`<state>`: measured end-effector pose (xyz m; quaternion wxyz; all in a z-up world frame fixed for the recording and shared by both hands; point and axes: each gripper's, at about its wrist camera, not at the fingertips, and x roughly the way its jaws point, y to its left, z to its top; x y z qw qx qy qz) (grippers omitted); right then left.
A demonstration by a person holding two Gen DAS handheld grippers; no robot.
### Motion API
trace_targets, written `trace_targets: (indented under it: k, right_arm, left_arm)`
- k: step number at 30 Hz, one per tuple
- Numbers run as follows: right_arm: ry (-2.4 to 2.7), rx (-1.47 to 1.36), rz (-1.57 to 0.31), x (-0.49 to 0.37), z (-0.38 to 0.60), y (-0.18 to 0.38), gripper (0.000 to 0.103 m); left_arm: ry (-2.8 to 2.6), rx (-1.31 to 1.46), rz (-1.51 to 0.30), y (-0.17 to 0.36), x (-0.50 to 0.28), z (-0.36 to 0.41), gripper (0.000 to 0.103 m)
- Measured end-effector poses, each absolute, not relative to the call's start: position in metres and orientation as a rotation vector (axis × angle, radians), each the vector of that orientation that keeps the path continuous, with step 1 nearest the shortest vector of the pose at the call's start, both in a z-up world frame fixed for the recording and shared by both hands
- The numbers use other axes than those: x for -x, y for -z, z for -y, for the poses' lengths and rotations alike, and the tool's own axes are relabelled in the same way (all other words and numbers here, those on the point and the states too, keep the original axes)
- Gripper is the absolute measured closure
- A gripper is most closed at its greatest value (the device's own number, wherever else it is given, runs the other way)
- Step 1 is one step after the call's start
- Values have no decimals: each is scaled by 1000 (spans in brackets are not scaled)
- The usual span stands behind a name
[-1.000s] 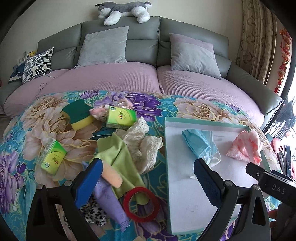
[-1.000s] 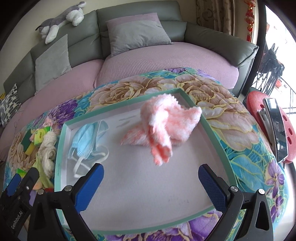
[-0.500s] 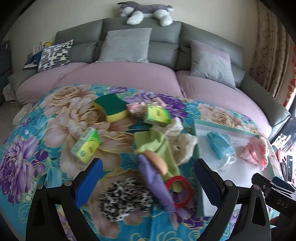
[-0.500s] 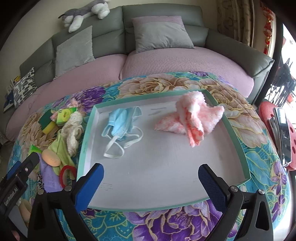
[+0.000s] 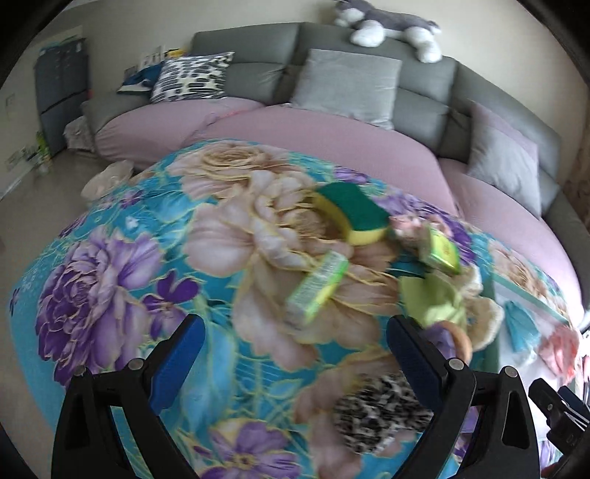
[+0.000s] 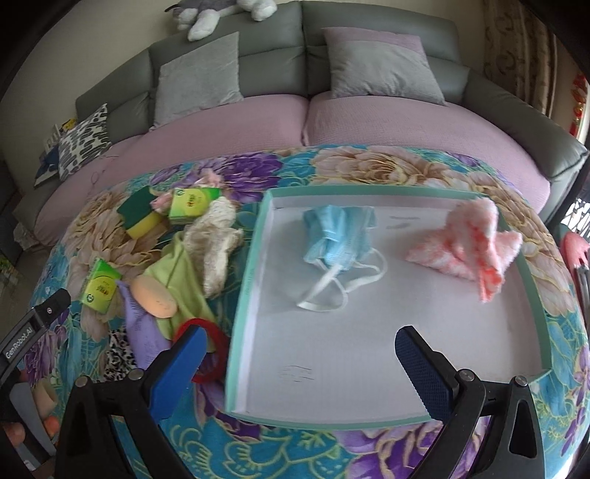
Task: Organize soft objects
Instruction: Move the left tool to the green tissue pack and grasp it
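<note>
A shallow white tray with a teal rim [image 6: 245, 291] sits on the floral cloth. In it lie a blue face mask [image 6: 337, 235] and a fluffy pink cloth [image 6: 470, 245]. Left of the tray is a pile: green-yellow sponge [image 6: 140, 217], two green tissue packs [image 6: 191, 200] [image 6: 99, 289], cream lace cloth [image 6: 215, 239], lime cloth [image 6: 177, 280], peach puff [image 6: 153, 296], purple cloth [image 6: 142, 331], red ring [image 6: 206, 348], leopard scrunchie [image 5: 379, 412]. My right gripper [image 6: 298, 353] hangs open over the tray's near edge. My left gripper [image 5: 295, 344] is open above bare cloth, left of the pile.
A grey sofa with a pink seat cover [image 6: 306, 121] curves behind the table, holding grey cushions [image 6: 199, 79], a patterned cushion [image 5: 191, 75] and a plush dog [image 5: 391, 27]. The table's left part [image 5: 110, 276] carries only the floral cloth. A red stool [image 6: 575, 250] stands at the right.
My left gripper has swung left, off the tray and pile towards the table's left part; its view is blurred. My right gripper has pulled back, so the whole tray and pile show.
</note>
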<state>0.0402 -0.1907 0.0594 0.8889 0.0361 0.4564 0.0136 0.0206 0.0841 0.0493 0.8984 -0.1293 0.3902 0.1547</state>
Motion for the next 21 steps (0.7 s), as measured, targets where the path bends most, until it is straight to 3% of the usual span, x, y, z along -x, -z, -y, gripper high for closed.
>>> trace_targets:
  k: [9, 21]
  right_arm:
    - [-149, -71, -904, -56, 143, -57, 1]
    - [-257, 58, -891, -65, 99, -47, 21]
  left_arm:
    - [-292, 256, -802, -47, -28, -94, 4]
    - [-264, 223, -834, -29, -48, -91, 4]
